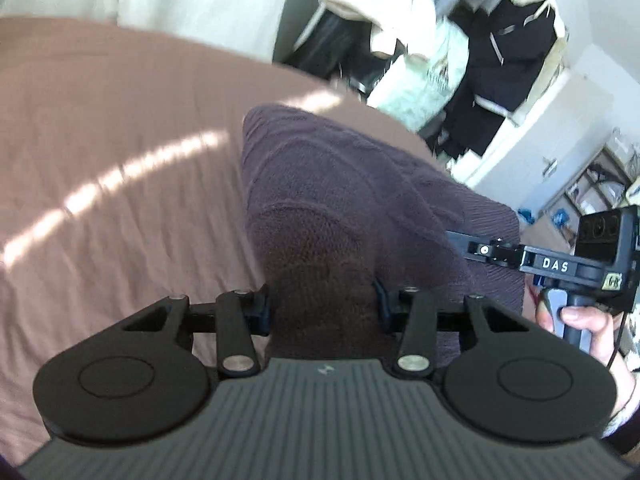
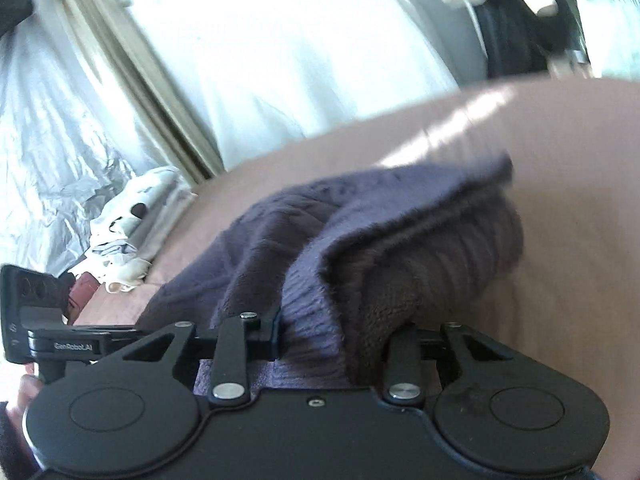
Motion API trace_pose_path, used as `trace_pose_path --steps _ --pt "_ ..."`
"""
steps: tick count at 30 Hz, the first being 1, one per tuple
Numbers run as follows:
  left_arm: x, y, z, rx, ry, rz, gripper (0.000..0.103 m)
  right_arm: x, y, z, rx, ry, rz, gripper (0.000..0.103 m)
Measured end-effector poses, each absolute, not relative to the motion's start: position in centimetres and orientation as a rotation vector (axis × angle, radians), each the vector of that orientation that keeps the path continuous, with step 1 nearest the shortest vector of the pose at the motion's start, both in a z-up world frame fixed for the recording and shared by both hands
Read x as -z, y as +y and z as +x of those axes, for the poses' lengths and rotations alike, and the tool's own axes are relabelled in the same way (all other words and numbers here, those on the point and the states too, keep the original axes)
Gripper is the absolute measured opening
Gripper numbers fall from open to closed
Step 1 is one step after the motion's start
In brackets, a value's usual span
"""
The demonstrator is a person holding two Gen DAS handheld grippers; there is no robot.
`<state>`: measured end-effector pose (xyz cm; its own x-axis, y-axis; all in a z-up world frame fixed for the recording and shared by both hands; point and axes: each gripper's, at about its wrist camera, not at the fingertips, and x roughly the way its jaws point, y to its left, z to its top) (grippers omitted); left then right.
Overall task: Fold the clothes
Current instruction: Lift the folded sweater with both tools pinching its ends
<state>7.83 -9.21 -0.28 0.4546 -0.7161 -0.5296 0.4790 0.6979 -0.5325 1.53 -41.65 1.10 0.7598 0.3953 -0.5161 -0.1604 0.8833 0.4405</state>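
Both my left gripper (image 1: 320, 304) and right gripper (image 2: 344, 332) are clamped on the purple sweater (image 1: 340, 184). It stretches straight ahead across the bed (image 1: 120, 160), hem corners in my jaws, right gripper nearer the bed's edge.

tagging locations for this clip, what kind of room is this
Most likely a bedroom. A purple sweater lies on a bed with a pinkish-brown cover, clothes are heaped beyond it, and pale curtains hang by a bright window.

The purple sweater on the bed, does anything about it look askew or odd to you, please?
Yes: the purple sweater is bunched in a lumpy heap on the pink bedspread, one flap raised, clamped by both the left gripper and right gripper.
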Motion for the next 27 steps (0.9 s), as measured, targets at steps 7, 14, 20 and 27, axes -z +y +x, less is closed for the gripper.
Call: trace_pose_path --steps 7,14,20,27 --pt "-2.7 -1.9 6.5 0.671 0.766 -0.425 0.045 -4.2 -38.7 2.3 -0.464 0.583 0.433 0.038" --pt "6.5 0.5 10.4 0.472 1.106 -0.504 0.062 4.7 -36.6 6.4 -0.415 0.875 0.520 0.053" --pt "6.3 1.5 10.6 0.522 1.065 -0.604 0.063 6.5 -41.2 4.2 -0.428 0.818 0.727 0.072" --pt "7.6 1.0 10.6 0.523 1.080 -0.596 0.076 8.8 -39.9 6.0 -0.438 0.852 0.779 0.087"
